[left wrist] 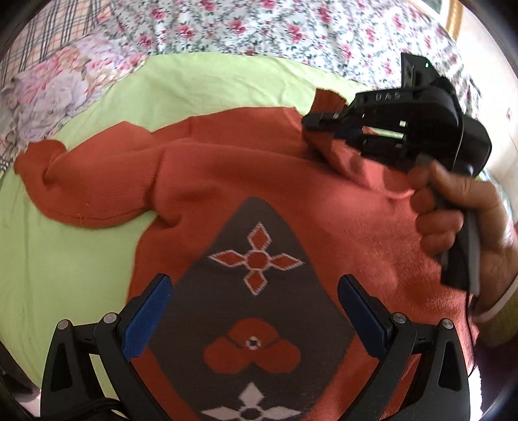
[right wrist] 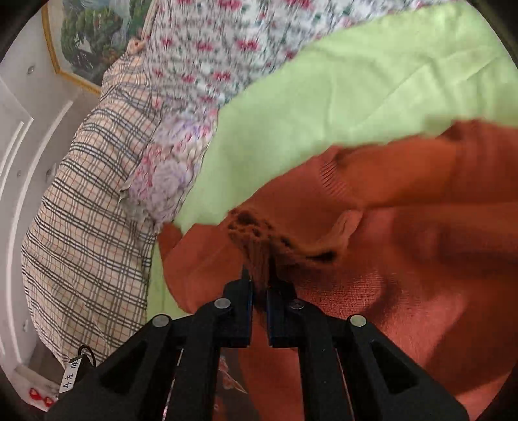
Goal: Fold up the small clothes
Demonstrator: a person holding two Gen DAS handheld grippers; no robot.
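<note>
An orange knit sweater (left wrist: 265, 175) with a grey panel of flower motifs lies front up on a light green sheet (left wrist: 64, 252). One sleeve (left wrist: 87, 181) stretches out to the left. My left gripper (left wrist: 255, 288) hovers open over the grey panel, nothing between its blue pads (left wrist: 149, 314). My right gripper (left wrist: 315, 124), held in a hand (left wrist: 466, 220), is shut on the sweater's other sleeve (left wrist: 330, 107) near its cuff, lifted over the body. In the right wrist view the closed gripper (right wrist: 259, 285) pinches that ribbed cuff (right wrist: 255, 239) above the orange sweater (right wrist: 404, 275).
A floral bedspread (left wrist: 291, 29) covers the bed behind the green sheet (right wrist: 356, 84). A plaid pillow (right wrist: 87, 226) and a floral pillow (left wrist: 55, 90) lie at the side. A framed picture (right wrist: 87, 35) hangs on the white wall.
</note>
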